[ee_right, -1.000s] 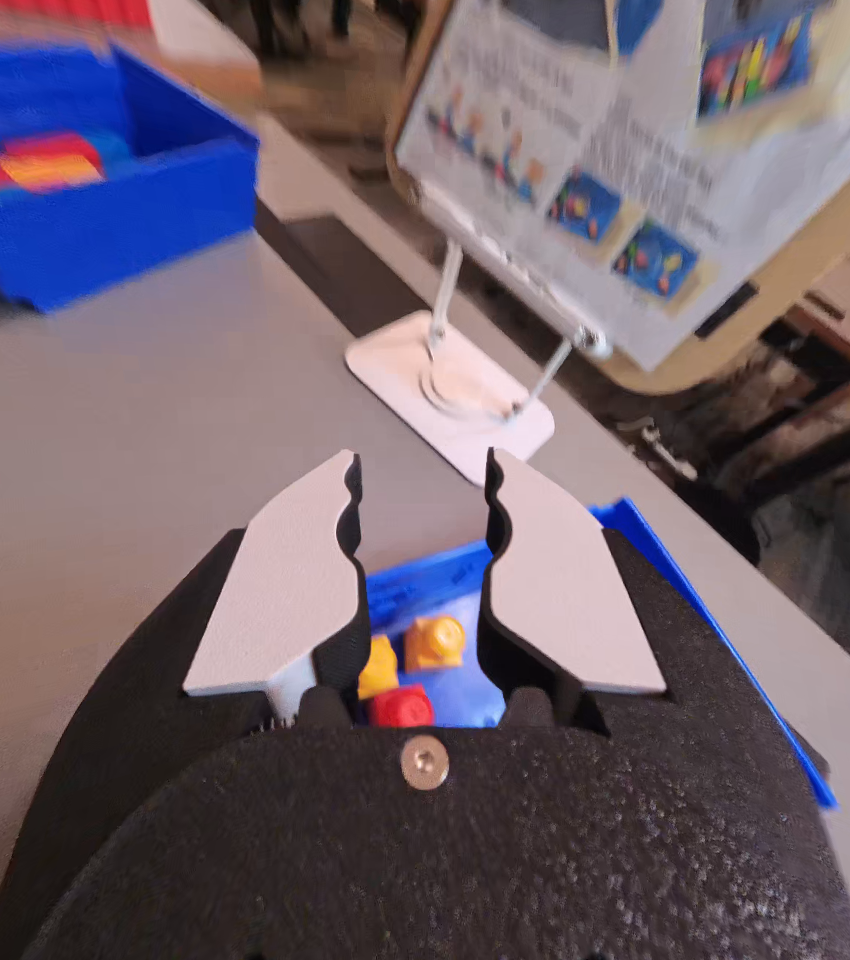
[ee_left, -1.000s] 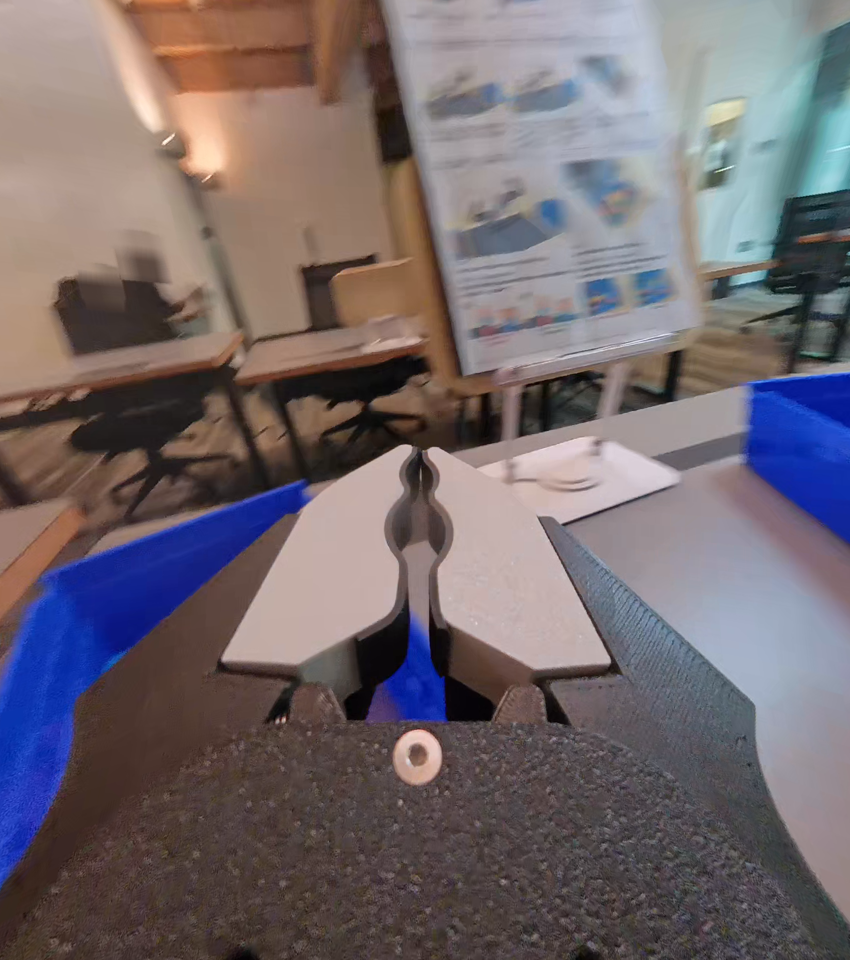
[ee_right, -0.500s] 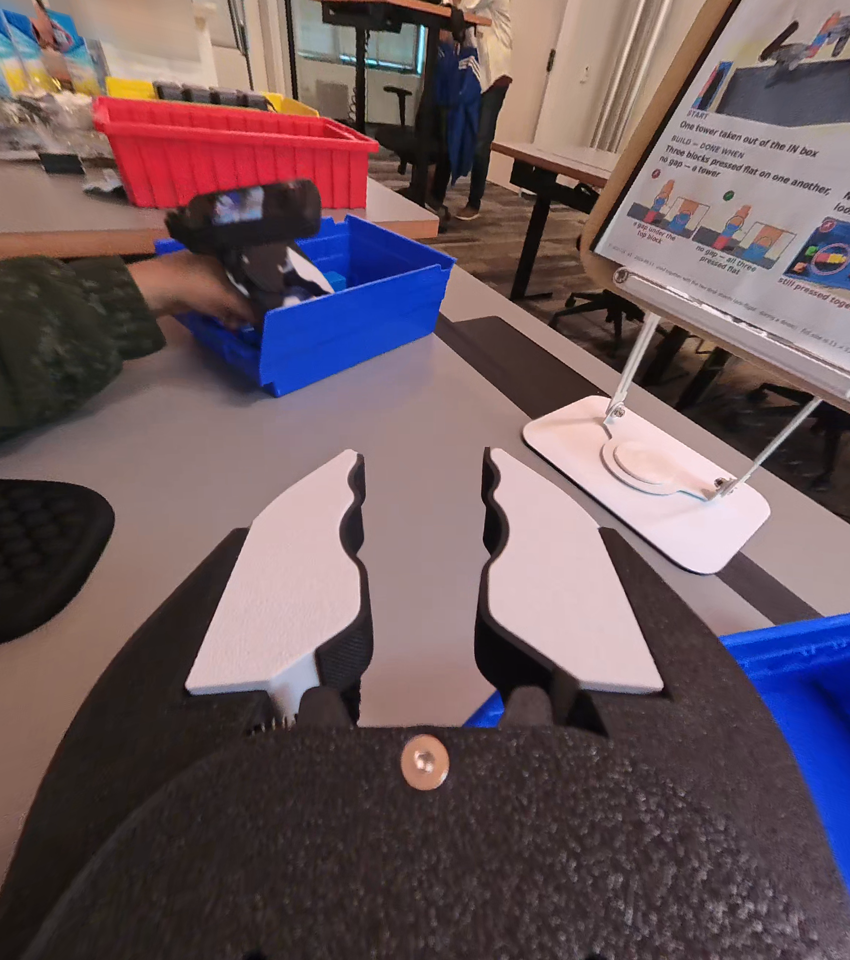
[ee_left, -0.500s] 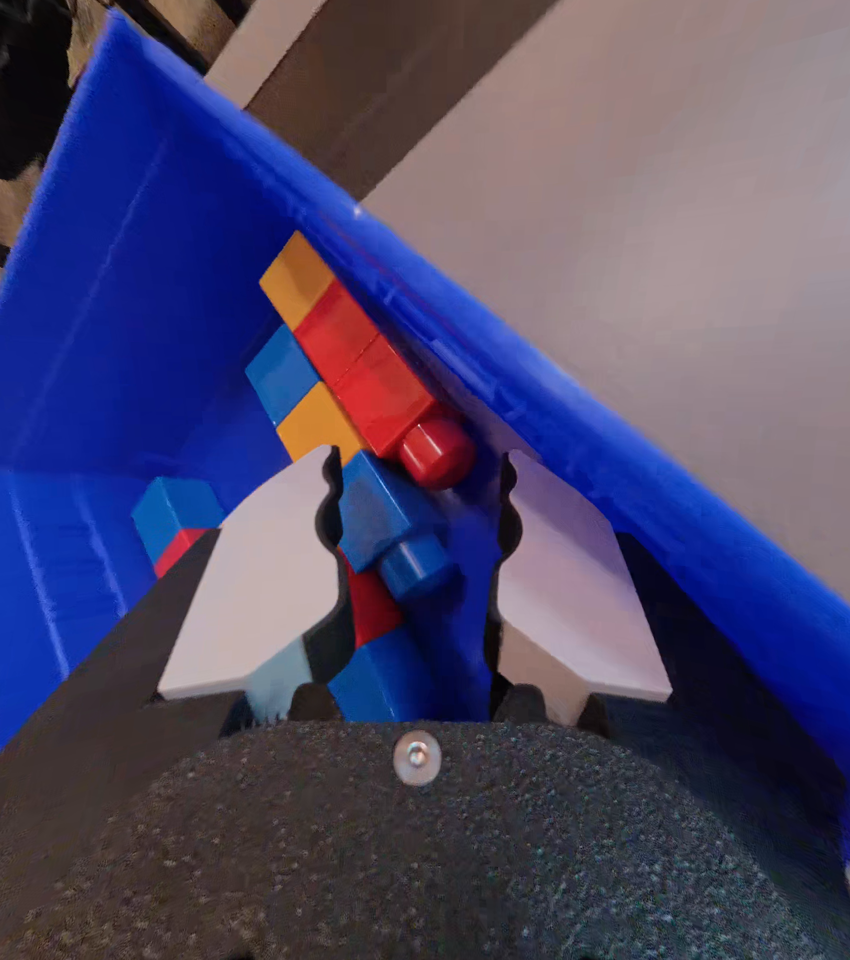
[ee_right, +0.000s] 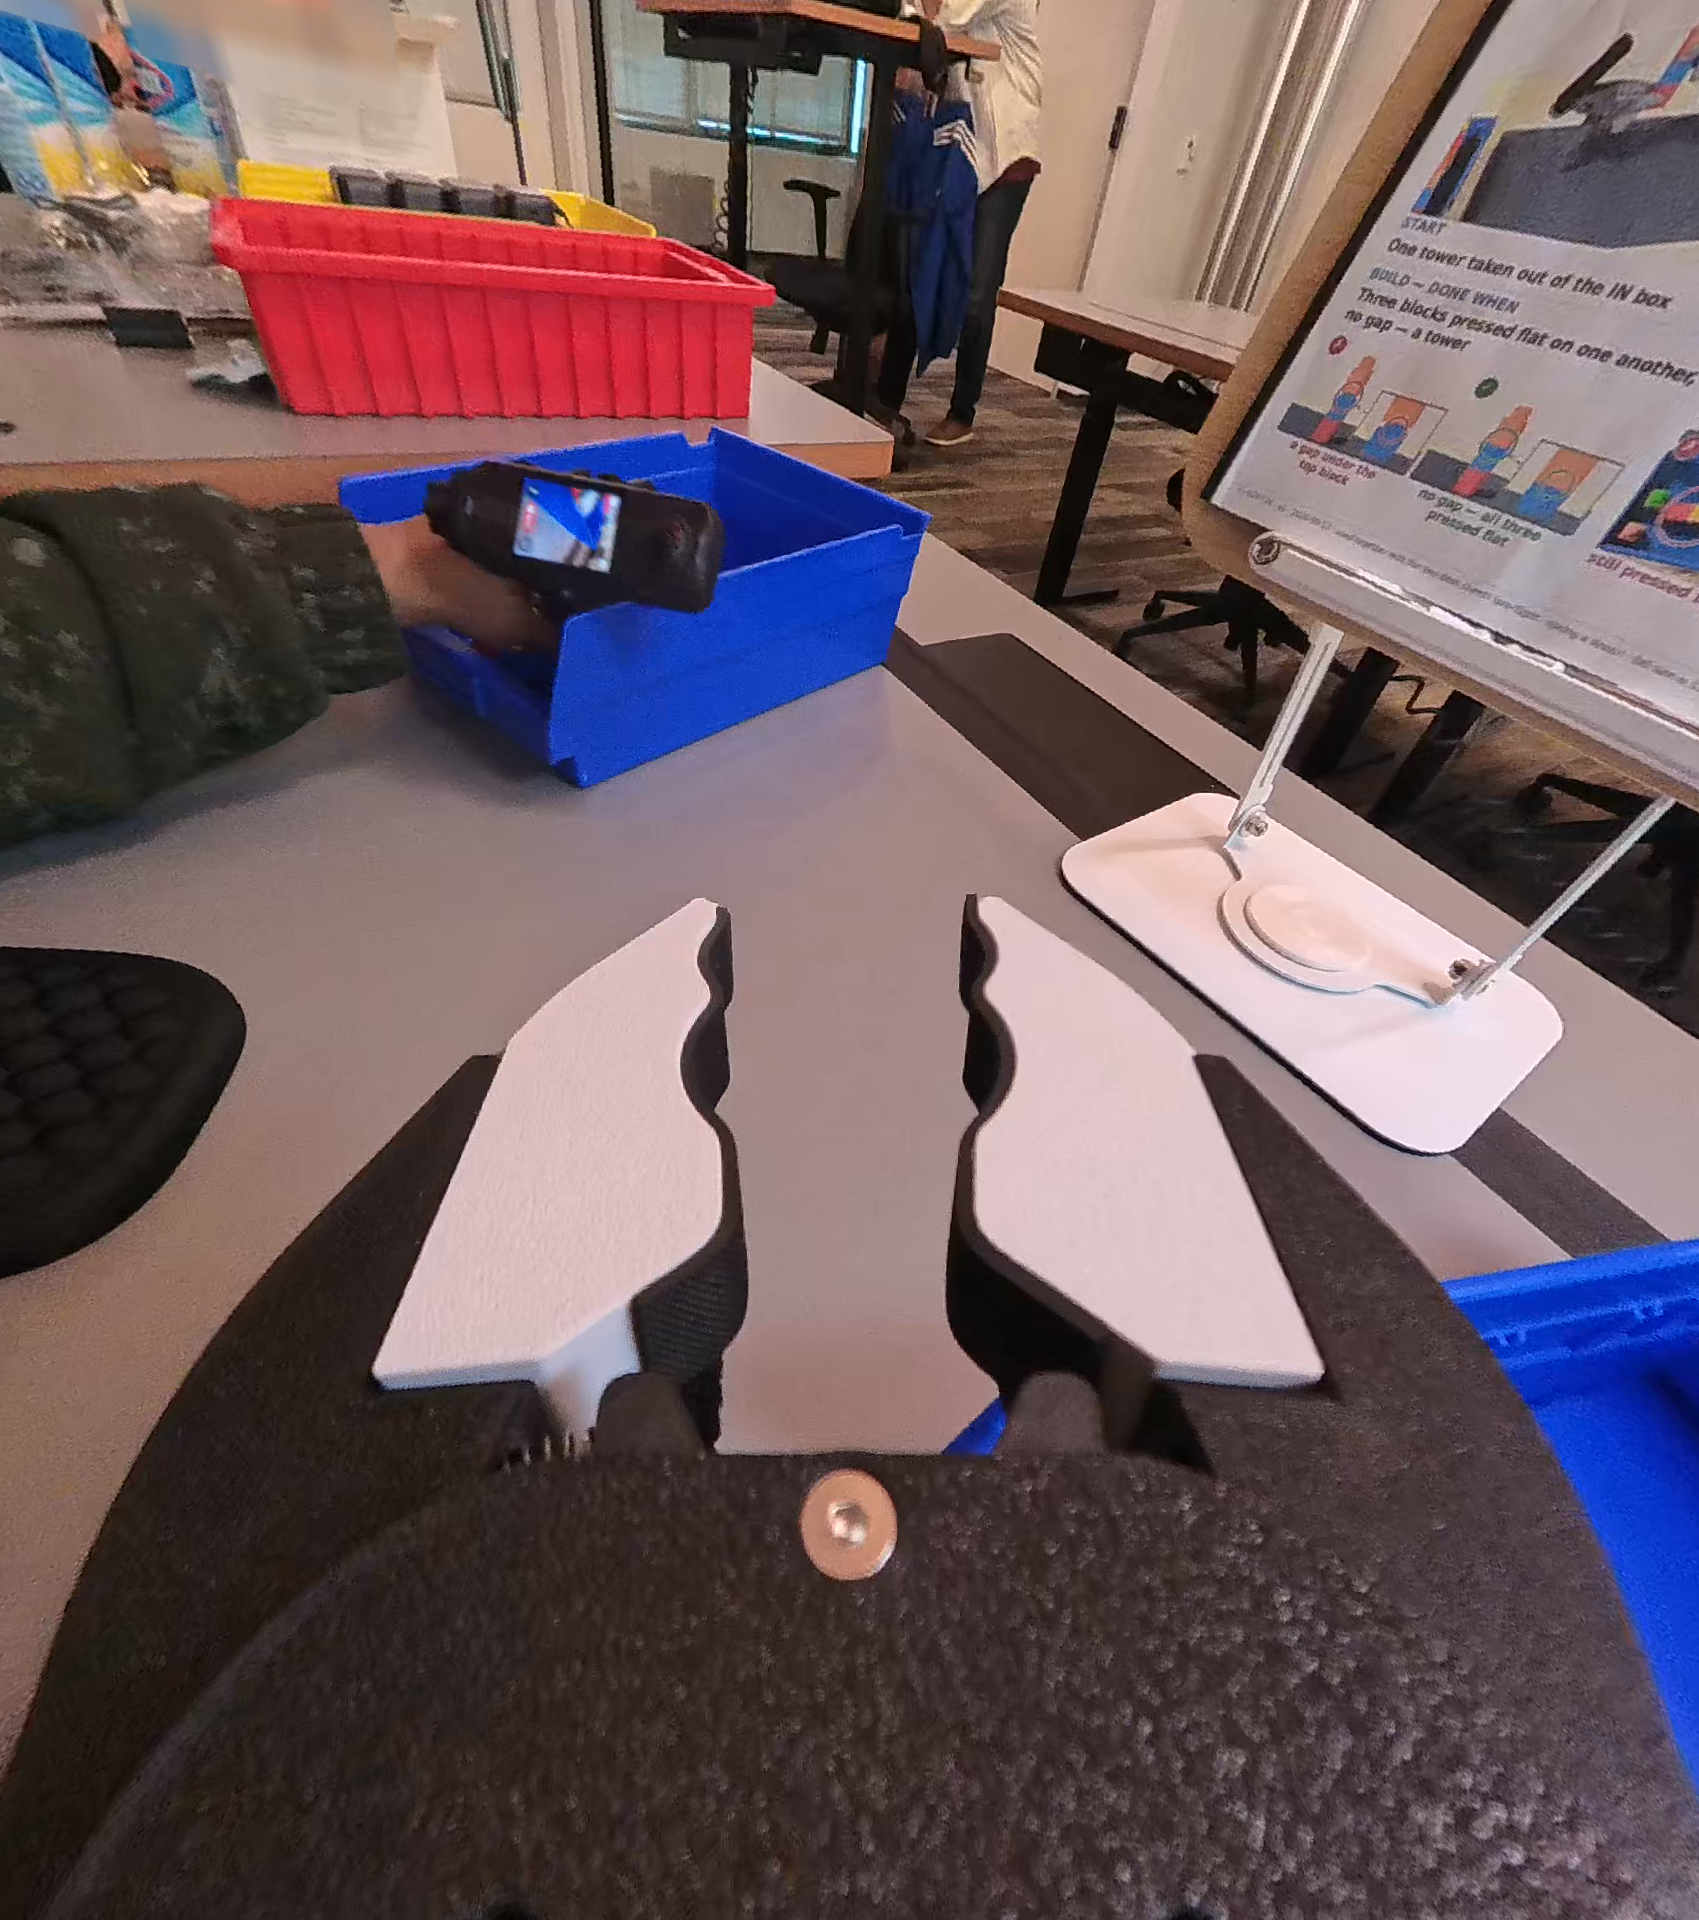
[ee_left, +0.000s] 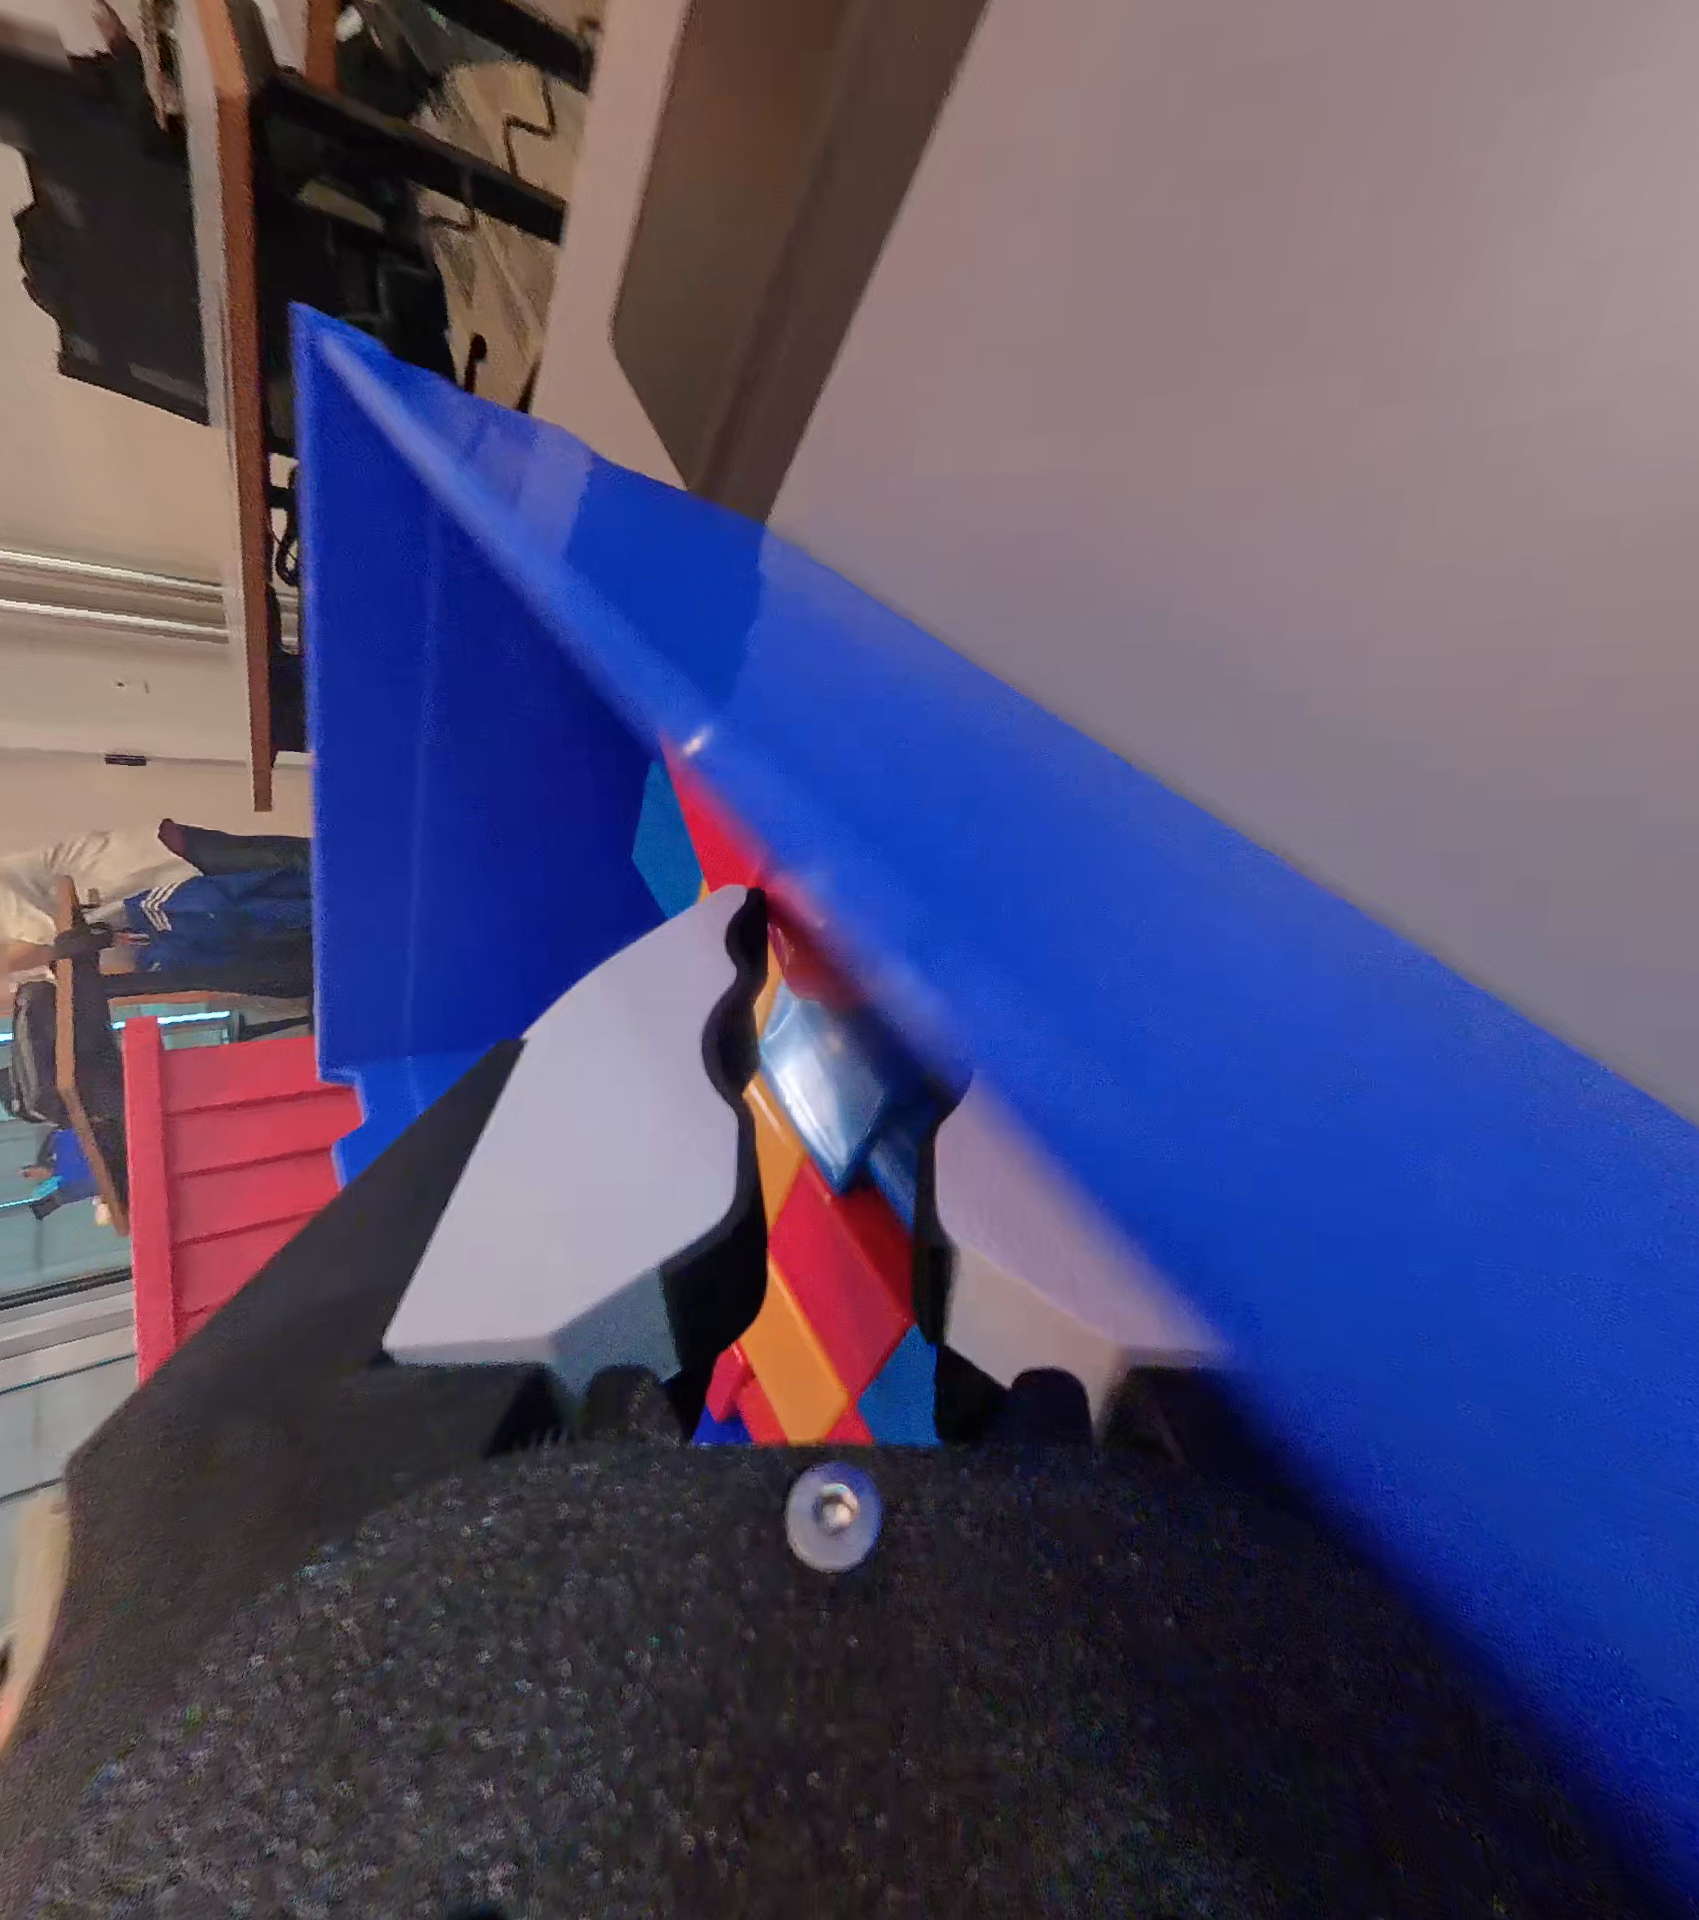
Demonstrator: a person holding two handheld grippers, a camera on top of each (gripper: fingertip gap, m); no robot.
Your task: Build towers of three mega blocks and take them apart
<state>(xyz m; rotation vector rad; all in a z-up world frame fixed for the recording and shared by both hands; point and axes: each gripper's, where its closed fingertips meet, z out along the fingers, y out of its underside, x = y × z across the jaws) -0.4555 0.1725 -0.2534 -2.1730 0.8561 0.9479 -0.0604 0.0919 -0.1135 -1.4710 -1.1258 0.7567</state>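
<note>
Left tool [ee_left: 840, 1049] has dropped into the blue bin [ee_left: 1188, 1039], narrowed around a blue block [ee_left: 824, 1081], grip unconfirmed; right tool [ee_right: 845, 1023] stays wide, empty: pickup underway.

Table [ee_right: 533, 883]: grey, with a dark strip
Far bin [ee_right: 751, 644]: blue, on table
Near bin [ee_right: 1655, 1382]: blue, right edge
Stand base [ee_right: 1344, 997]: white
Mat [ee_right: 24, 1101]: black, left
</note>
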